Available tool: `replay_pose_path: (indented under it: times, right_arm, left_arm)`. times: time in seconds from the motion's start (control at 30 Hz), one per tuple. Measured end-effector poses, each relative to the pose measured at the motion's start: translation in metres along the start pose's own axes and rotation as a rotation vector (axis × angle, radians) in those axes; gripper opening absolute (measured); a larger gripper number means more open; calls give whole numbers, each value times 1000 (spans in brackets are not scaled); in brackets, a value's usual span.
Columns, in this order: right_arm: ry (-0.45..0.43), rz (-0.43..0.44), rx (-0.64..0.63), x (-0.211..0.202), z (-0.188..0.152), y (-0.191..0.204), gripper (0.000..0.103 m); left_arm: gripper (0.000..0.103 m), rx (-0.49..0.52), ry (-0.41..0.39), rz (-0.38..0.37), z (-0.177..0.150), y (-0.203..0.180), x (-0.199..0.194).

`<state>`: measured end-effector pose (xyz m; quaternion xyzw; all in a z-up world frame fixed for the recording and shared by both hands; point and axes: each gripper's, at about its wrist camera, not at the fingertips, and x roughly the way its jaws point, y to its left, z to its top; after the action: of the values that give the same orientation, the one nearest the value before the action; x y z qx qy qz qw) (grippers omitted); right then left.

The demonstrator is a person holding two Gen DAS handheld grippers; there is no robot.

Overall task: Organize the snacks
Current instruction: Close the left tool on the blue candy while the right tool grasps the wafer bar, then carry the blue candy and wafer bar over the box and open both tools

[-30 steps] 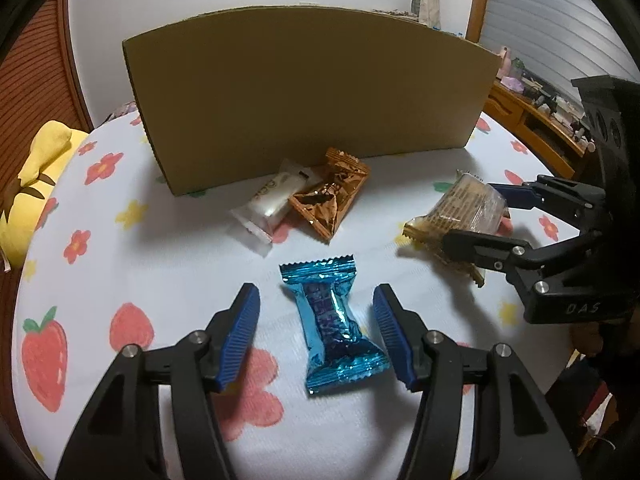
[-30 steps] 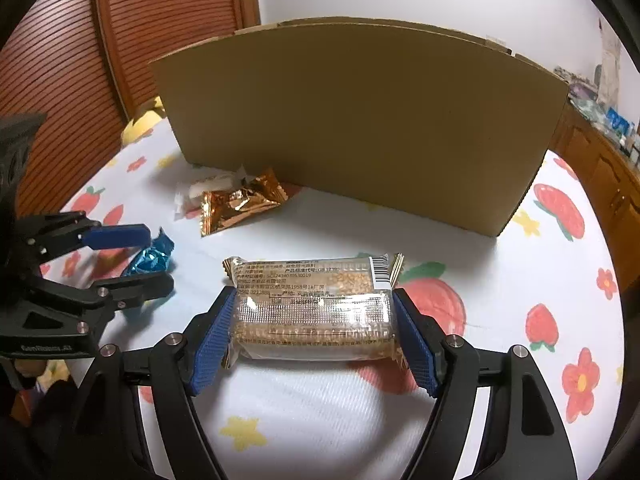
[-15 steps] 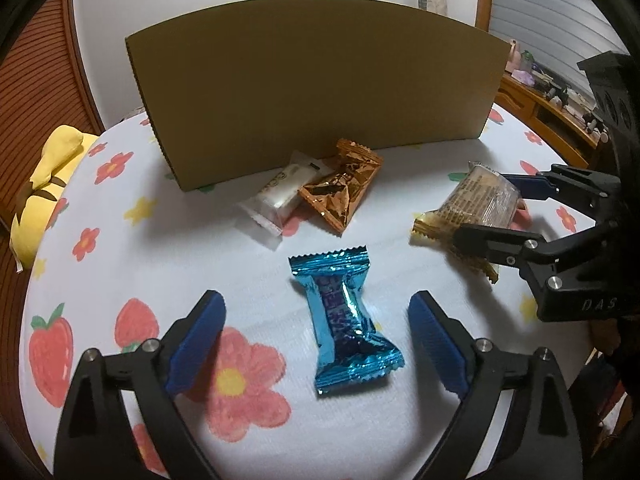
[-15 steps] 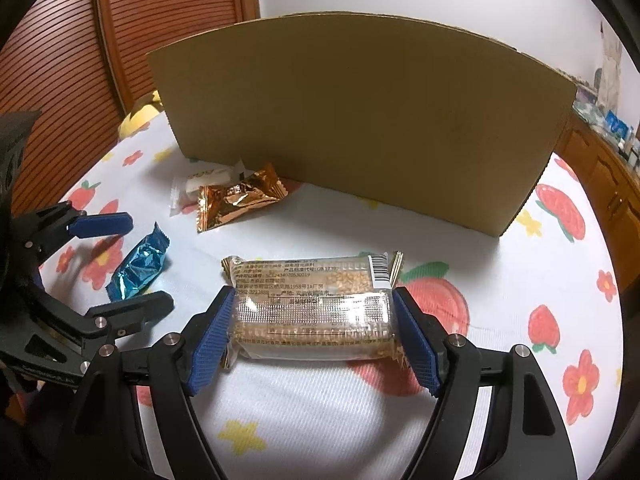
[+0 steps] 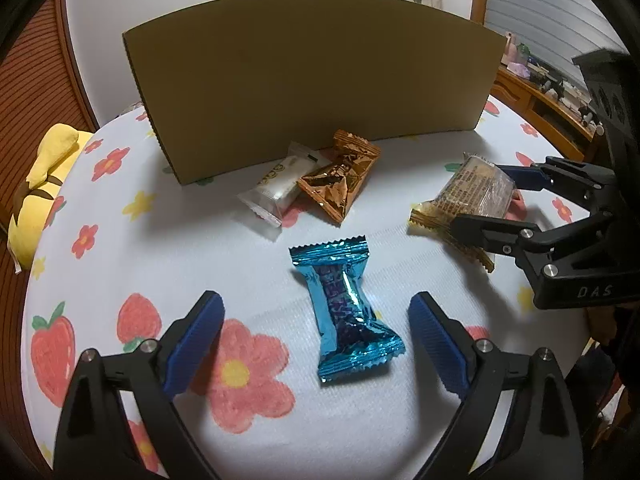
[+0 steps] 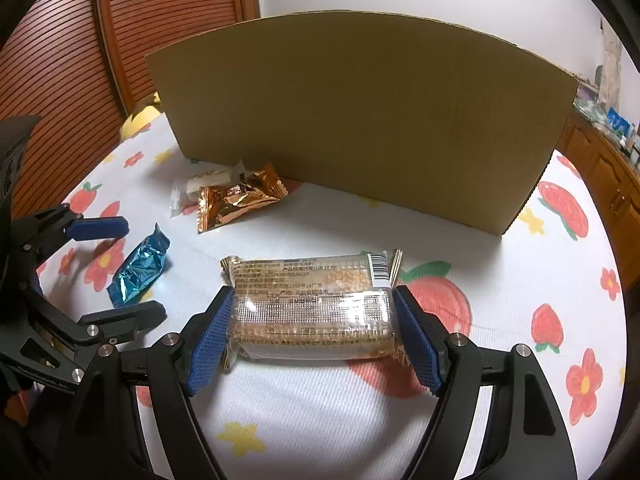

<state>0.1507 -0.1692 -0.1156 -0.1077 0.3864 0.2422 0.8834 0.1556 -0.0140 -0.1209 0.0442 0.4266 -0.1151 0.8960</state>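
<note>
Dim warm light, fisheye-warped edges

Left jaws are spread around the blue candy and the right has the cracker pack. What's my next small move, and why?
Probably close the left gripper on the blue candy: its jaws stand wide open on either side, neither touching the wrapper. The right gripper already clamps the cracker pack, which rests on the tablecloth.

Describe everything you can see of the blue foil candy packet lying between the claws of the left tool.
The shiny blue foil candy packet is a pillow-shaped wrapper with crimped, zigzag-cut ends and dark printing along its pinched middle. It lies flat and sealed on the white flower-and-strawberry printed tablecloth, its length pointing away from the left claw. The blue ribbed pads stand wide open on either side, not touching it. Only the cloth touches it.
</note>
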Motion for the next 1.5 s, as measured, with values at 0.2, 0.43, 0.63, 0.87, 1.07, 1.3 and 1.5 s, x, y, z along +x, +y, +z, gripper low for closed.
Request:
replay_pose_path:
  times: [0.2,0.43,0.63,0.87,1.07,1.3,1.5]
  right_arm:
    - [-1,-1,0,0,0,-1,80]
    - [1,-1,2,0,0,-1,80]
    - [1,-1,2,0,0,-1,80]
    - [1,-1,2,1,0,-1,80]
    - [-2,0,1,0,0,-1,79]
    - [-57,-21,3,-5,-2,-1,77]
    - [-144,-32,36,-17,-5,-5,77]
  left_arm:
    - [60,-35,-22,-31,2,9,-9]
    - [37,-10,-25,-32,4,2,-7]
    - [21,5,-44,-30,2,-3,-9]
    - [21,-9,-79,-35,2,0,-21]
    - [21,-11,-135,-39,7,0,-44]
    - [21,-2,-197,-26,15,0,-66]
    - [21,3,-230,-17,22,1,-77]
